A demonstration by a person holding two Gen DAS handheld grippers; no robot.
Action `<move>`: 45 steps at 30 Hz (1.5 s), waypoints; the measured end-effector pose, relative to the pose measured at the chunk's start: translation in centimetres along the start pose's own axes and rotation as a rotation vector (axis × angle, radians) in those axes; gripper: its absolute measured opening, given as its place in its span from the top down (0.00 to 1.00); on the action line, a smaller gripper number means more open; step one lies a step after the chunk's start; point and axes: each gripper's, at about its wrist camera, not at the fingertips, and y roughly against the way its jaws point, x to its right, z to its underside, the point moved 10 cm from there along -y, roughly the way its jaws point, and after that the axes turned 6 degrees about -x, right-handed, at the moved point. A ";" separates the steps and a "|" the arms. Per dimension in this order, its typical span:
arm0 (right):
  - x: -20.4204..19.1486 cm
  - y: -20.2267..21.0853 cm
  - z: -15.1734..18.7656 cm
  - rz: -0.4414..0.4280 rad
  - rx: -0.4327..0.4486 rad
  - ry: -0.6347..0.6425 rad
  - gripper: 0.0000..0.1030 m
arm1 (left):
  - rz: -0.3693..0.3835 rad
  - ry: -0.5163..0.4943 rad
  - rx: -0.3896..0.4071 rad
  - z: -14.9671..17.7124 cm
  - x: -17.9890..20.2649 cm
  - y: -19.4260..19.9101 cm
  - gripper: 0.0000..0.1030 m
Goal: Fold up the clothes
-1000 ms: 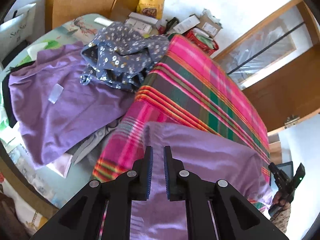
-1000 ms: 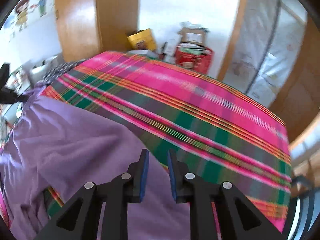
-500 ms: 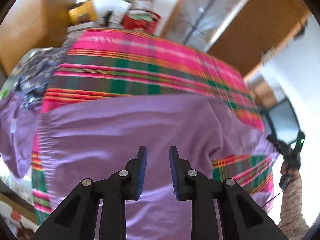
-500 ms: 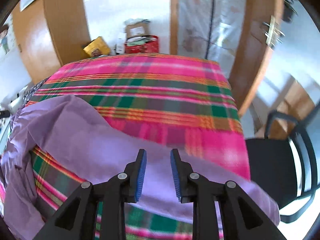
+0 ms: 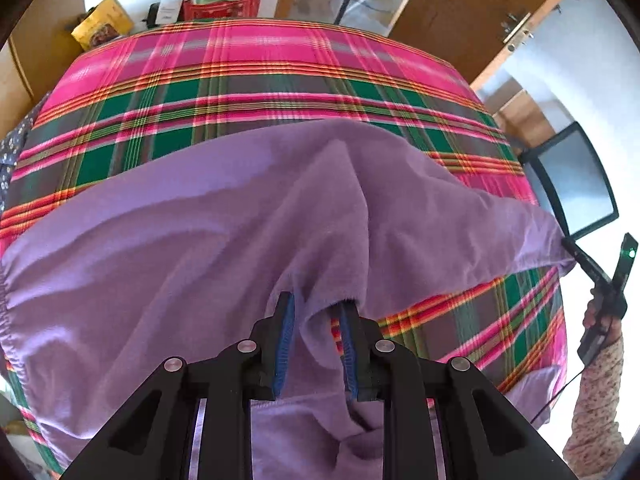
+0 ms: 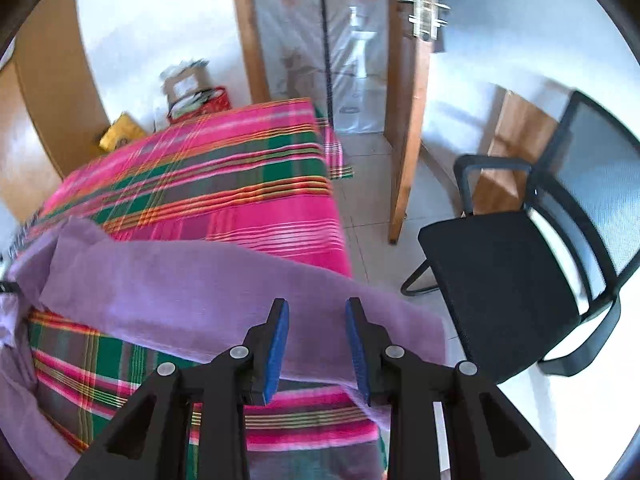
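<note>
A purple garment (image 5: 200, 240) lies spread and wrinkled across the near half of the pink and green plaid table (image 5: 240, 80). My left gripper (image 5: 319, 299) points down at it with its jaws apart. A raised fold of the garment stands loosely between the blue pads (image 5: 285, 336), and a sliver of plaid shows beside the right pad. In the right wrist view the garment's edge (image 6: 180, 280) drapes over the table's near right corner (image 6: 280, 208). My right gripper (image 6: 317, 301) hangs over that edge. Its jaws are opening and the pads do not press the cloth.
A black office chair (image 6: 520, 280) stands on the floor just right of the table. A wooden door (image 6: 408, 120) is behind it. A red basket (image 5: 224, 0), boxes and a yellow bag (image 5: 102, 24) sit beyond the far edge. Floral cloth (image 5: 12, 148) shows at the left.
Both views have swung right along the table, and the pile of clothes at the left has left view. The purple garment now lies spread over the plaid. Both grippers' jaws have widened.
</note>
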 end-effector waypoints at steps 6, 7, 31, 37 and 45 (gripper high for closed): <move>3.0 0.0 1.2 -0.063 -0.002 -0.130 0.60 | 0.008 0.044 -0.023 -0.2 -0.4 -0.8 0.77; 3.1 0.2 1.4 -0.078 0.004 -0.142 0.59 | 0.008 0.046 -0.028 -0.2 -0.4 -1.0 0.77; 5.8 -0.2 0.2 -0.371 0.021 -0.361 0.96 | 0.007 0.116 -0.033 -1.1 -0.2 -2.2 0.77; 5.1 1.7 -3.7 -0.310 0.105 -0.242 0.96 | -0.012 0.104 -0.010 -1.4 0.0 -2.2 0.84; 4.5 4.0 -8.3 -0.284 0.247 -0.148 0.96 | 0.006 0.136 -0.015 -1.3 -0.2 -2.1 0.84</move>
